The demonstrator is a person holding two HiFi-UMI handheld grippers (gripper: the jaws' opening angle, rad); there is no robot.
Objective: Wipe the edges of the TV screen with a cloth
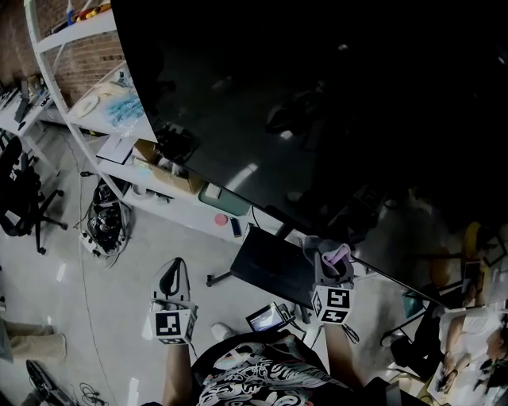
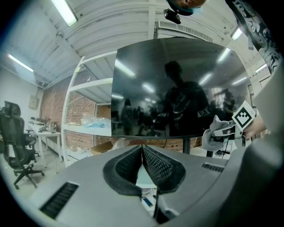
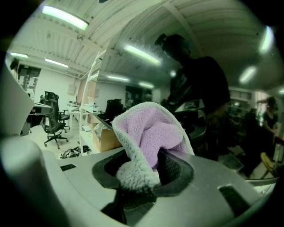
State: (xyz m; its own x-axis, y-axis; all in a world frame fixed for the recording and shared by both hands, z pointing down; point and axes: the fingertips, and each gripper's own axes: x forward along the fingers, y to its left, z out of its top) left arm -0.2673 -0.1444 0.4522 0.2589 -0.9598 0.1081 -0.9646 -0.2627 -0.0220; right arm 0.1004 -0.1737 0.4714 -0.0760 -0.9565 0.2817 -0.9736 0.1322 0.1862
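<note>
the left gripper (image 1: 172, 277) hangs low at the near left, its jaws pressed together on nothing. to its right, the right gripper (image 1: 333, 270) is clenched on a bunched purple cloth (image 3: 151, 135), close to the lower edge of the dark tv screen (image 1: 317, 103). white shelves (image 1: 95, 24) stand at the far left.

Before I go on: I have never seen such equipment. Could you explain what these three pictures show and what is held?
There is no robot: a person holds a two-jaw gripper in each hand. One picture looks down from the person's head at a dark TV screen. The other two come from cameras riding on the grippers. The left gripper has its jaws together, empty. The right gripper has its jaws shut on a purple cloth, near the screen's lower edge.
</note>
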